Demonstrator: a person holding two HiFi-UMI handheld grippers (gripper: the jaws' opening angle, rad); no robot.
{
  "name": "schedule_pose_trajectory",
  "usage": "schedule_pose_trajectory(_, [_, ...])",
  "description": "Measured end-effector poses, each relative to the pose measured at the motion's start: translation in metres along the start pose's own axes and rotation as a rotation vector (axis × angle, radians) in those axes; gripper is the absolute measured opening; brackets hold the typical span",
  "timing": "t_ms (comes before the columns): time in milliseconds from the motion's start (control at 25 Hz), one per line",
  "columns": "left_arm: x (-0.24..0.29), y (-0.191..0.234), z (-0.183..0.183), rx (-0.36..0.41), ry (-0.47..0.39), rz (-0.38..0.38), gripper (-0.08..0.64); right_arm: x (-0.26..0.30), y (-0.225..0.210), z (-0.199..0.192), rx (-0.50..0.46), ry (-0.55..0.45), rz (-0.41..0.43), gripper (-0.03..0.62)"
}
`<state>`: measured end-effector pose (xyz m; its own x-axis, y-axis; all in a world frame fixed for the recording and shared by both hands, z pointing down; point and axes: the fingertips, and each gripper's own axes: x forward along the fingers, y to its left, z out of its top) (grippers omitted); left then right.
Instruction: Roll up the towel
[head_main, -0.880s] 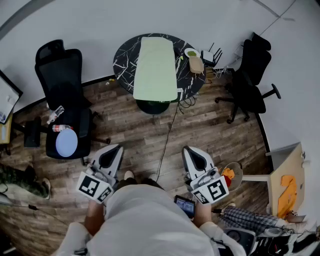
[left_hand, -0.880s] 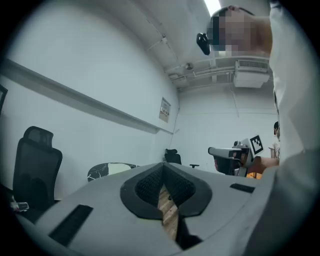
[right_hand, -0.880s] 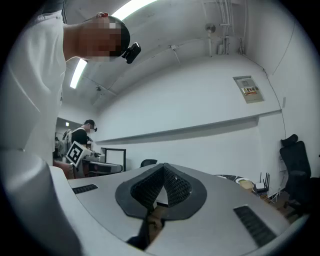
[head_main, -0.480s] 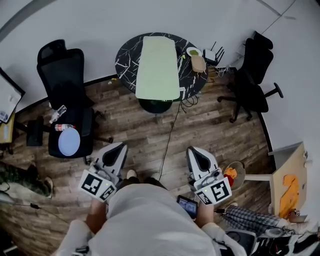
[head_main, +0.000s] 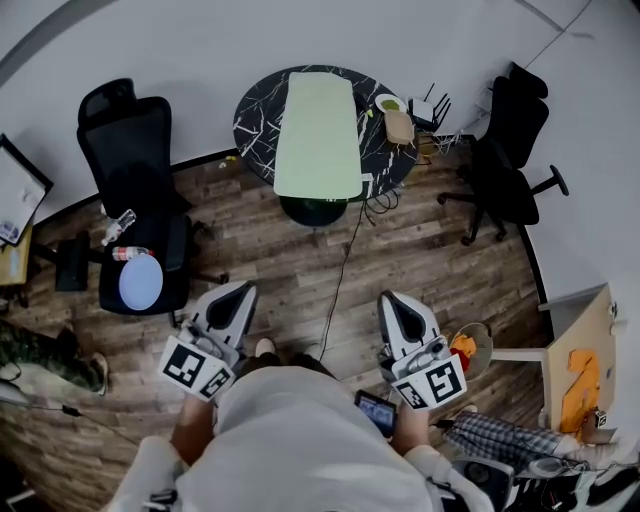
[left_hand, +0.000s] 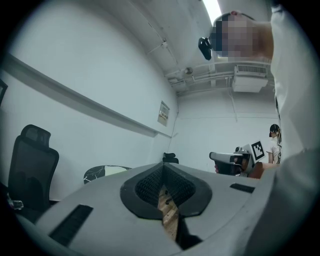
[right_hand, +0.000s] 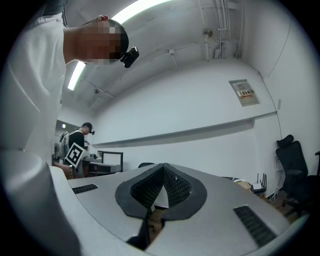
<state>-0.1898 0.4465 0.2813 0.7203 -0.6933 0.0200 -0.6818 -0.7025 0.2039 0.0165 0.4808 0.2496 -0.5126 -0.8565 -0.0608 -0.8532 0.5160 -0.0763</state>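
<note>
Head view: the green towel (head_main: 318, 135) lies flat across the round marble surface (head_main: 252, 120), reaching its near edge, well apart from us. Our left tongs (head_main: 238, 296) and right tongs (head_main: 393, 302) are together, empty. Soft, limp cloth, we judge: pinch its near-edge corners.

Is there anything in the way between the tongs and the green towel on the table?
Nothing visible blocks the way. The towel lies flat on the round table, ahead of the left tongs and right tongs, both shut and empty. Between them is only wooden floor with a thin cable on it.
</note>
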Motion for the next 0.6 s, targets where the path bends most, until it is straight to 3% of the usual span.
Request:
schedule_pose_trajectory(440, [0.011,-0.002,-0.004,-0.013,-0.007,0.038,0.002,-0.016,-0.040,0.009,-0.052,-0.004,-0.023,-0.005])
schedule_pose_trajectory(600, [0.026,-0.007,-0.010,0.019,0.015,0.053,0.002,-0.022,-0.064,0.013,-0.073,-0.015,-0.024,-0.005])
